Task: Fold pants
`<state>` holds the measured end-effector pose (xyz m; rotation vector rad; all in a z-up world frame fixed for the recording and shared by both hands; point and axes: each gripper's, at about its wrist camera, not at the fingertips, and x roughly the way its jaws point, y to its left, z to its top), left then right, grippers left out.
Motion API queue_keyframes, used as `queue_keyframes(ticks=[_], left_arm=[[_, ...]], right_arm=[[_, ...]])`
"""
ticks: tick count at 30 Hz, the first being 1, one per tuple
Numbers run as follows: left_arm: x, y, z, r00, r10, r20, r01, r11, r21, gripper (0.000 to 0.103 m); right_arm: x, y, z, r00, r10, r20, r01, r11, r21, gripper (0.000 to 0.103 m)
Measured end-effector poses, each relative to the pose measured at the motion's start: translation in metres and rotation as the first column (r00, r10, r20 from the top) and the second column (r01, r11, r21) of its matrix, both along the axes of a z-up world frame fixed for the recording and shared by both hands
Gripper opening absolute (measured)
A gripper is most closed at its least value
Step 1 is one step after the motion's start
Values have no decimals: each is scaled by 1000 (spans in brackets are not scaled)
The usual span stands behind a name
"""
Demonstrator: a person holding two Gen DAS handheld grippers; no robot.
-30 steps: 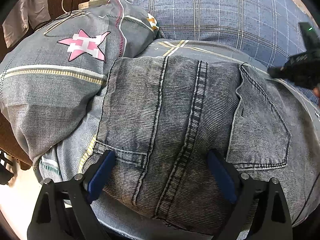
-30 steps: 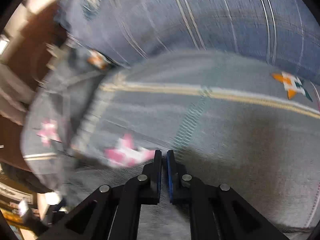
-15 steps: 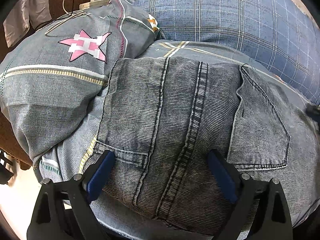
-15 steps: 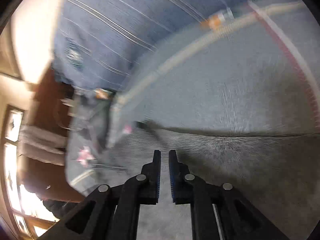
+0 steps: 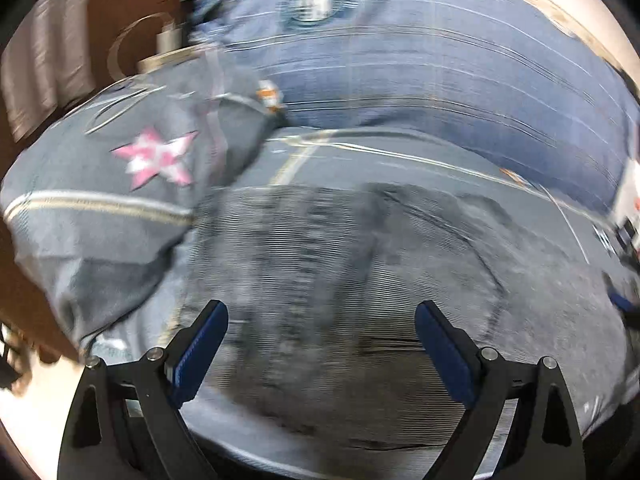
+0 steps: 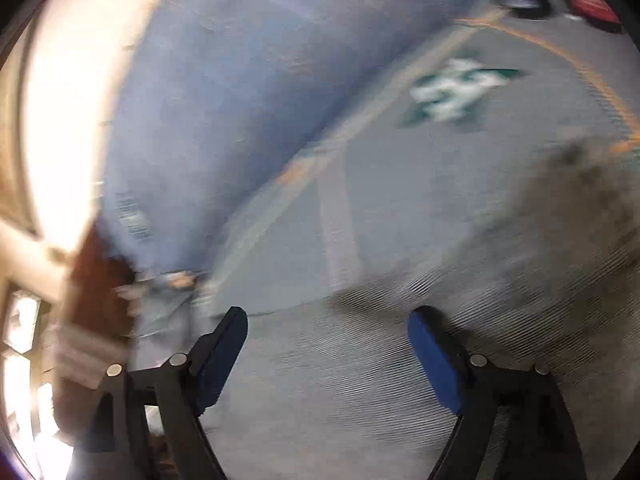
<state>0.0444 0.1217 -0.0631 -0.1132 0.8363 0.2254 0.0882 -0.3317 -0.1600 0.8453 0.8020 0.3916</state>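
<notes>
Grey washed denim pants [image 5: 340,264] lie on a grey bedspread, blurred by motion. My left gripper [image 5: 320,332] is open and empty, its blue pads spread just above the pants' near part. In the right wrist view the pants [image 6: 500,320] fill the lower right. My right gripper [image 6: 328,344] is open and empty over the pants' edge and the bedspread. Both views are smeared.
A grey pillow with a pink star [image 5: 156,156] lies left of the pants. A blue plaid quilt [image 5: 420,60] is bunched behind them, also seen in the right wrist view [image 6: 208,100]. A green star print [image 6: 456,92] marks the bedspread. The wooden bed side [image 5: 16,272] is at the left.
My right gripper has gone from shut to open and swung to the right over the bed. My left gripper stays open and has drawn back and up from the pants.
</notes>
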Motion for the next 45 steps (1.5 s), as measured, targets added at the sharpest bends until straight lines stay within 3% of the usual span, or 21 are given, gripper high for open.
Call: queue_keyframes(ticks=[3, 4, 6, 8, 11, 12, 15, 19, 23, 27, 29, 35, 41, 45], left_arm=[[9, -16, -15, 997, -38, -60, 40, 999, 26, 95], [9, -18, -18, 997, -36, -66, 38, 999, 24, 95], [10, -19, -26, 996, -34, -82, 35, 999, 10, 95], [12, -22, -30, 994, -35, -102, 36, 999, 8, 95], [9, -29, -20, 996, -43, -80, 44, 999, 17, 95], [8, -34, -14, 997, -51, -62, 52, 999, 15, 95], [10, -58, -2, 993, -116, -34, 116, 993, 8, 95], [23, -110, 4, 969, -247, -23, 247, 969, -30, 95], [40, -167, 0, 933, -358, -26, 354, 930, -102, 95], [53, -215, -7, 901, -430, -51, 418, 895, -158, 95], [53, -234, -8, 895, -444, -47, 432, 888, -160, 95], [69, -260, -27, 888, -446, -108, 429, 891, -151, 95], [66, -260, -32, 889, -441, -123, 424, 895, -140, 95], [69, -264, -41, 889, -429, -158, 419, 903, -93, 95]], right_arm=[[-3, -13, 8, 1000, 2, -7, -2, 996, 90, 83], [-8, -14, 14, 999, 1, 33, -5, 995, 104, 83], [-16, -12, 22, 994, -31, 108, 27, 999, 35, 83], [-7, -17, 0, 999, -43, -1, 43, 998, -37, 82], [-21, -30, 16, 998, -58, 15, 57, 998, 19, 82], [-35, -33, 25, 996, -66, 67, 64, 997, 33, 82], [-76, -38, 38, 988, -102, 115, 103, 995, -5, 82], [-122, -64, 20, 984, -165, 61, 164, 986, 22, 82], [-162, -98, -22, 958, -282, -58, 286, 954, 87, 82], [-162, -108, -34, 943, -309, -121, 321, 942, 94, 82], [-165, -112, -35, 942, -315, -113, 328, 935, 132, 82], [-155, -118, -52, 942, -301, -148, 322, 936, 145, 83], [-150, -121, -50, 935, -318, -156, 340, 930, 138, 81], [-143, -114, -40, 932, -322, -169, 332, 943, 36, 72]])
